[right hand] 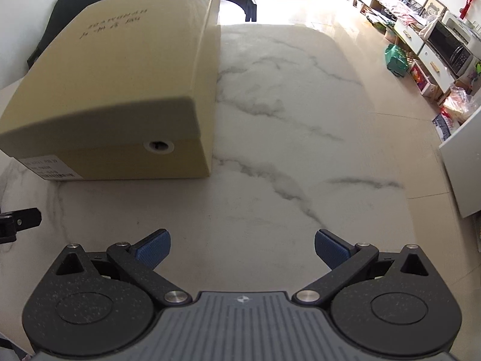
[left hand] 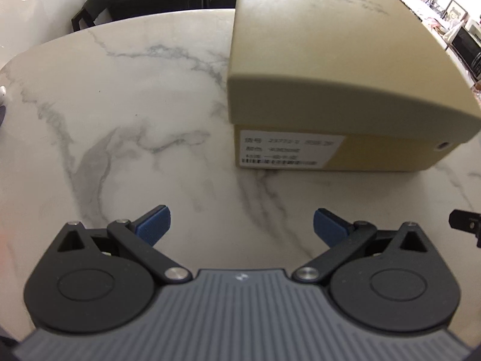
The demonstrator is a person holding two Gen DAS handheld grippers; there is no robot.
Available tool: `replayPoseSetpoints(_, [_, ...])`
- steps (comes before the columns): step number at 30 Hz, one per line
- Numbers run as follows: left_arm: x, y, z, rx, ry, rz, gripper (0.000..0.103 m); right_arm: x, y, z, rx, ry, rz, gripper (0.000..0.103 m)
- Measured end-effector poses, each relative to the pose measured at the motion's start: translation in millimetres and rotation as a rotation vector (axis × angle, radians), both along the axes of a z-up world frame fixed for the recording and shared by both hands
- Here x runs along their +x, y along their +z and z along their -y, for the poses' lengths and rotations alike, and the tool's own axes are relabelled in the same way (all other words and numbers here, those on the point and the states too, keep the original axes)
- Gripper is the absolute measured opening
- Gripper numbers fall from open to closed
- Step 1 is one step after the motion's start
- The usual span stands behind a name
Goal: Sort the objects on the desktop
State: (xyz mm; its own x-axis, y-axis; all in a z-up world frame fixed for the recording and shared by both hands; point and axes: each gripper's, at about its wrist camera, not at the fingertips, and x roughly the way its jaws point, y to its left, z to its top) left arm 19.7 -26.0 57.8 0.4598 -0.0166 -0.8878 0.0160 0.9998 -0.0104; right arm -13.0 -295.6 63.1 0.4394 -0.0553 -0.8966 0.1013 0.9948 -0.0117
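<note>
Two empty claws, left [left hand: 241,225] and right [right hand: 242,248], face closed box [left hand: 339,69].

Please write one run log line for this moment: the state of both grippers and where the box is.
left gripper: open, empty | right gripper: open, empty | beige shoebox: lid closed, on marble table, between and ahead of grippers, untouched
</note>
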Motion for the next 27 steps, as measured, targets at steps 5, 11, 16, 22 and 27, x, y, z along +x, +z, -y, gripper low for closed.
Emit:
replayPoseSetpoints(5, [4.5,-19.5,-3.9,-0.019,0.016,0.058,0.103,7.3,-20.7,1.4,0.033,0.007,0.055,0.102])
replayPoseSetpoints(11, [2.7,-35.0,-1.1,-0.004,0.009,0.14,0.103,17.3,-39.7,0.8,0.014,0.016,0.101,0.102])
replayPoseSetpoints(16, [-6.0,-39.8,2.2,0.018,-0.012,0.216,0.103,14.0,-50.0,-2.2,0.0,0.043,0.147,0.103])
replayPoseSetpoints(22, [-19.4,-43.3,3.1,0.022,-0.012,0.3,0.103,7.1,-53.9,-4.2,-0.011,0.053,0.214,0.103])
replayPoseSetpoints(27, [-28.4,-45.2,3.2,0.02,-0.01,0.356,0.103,2.0,-53.6,-5.8,-0.016,0.046,0.253,0.103])
